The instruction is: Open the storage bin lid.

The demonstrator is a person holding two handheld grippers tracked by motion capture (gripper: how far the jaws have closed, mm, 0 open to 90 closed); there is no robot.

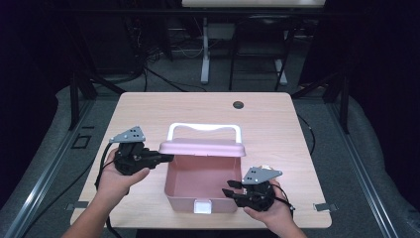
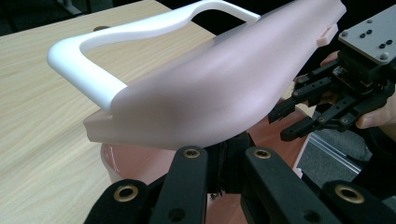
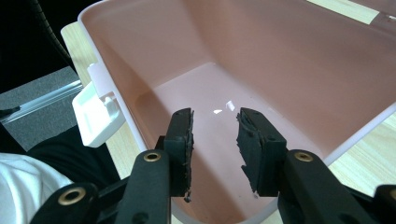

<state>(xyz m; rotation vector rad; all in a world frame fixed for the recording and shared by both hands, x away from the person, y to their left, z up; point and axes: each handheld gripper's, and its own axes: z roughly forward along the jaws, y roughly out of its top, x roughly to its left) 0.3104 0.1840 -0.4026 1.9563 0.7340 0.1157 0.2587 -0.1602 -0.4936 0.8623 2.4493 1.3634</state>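
- Pink box [image 1: 200,191] in the lower middle of the high view, on the wooden counter [image 1: 277,119], open at the top.
- Pink lid [image 1: 202,147] with white handle [image 1: 204,128] lifted up behind the box.
- Left tool [image 1: 166,158], at the lid's left edge, squeezed tight on the lid.
- Right tool [image 1: 229,188] at the box's right rim, jaws apart, holding nothing.
- White latch [image 1: 201,206] on the box's front wall.

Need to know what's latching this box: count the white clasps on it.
1. A white clasp hangs open on the near front wall of the pink box, beside the right gripper. The raised lid, held by the left gripper, may hide others behind it.
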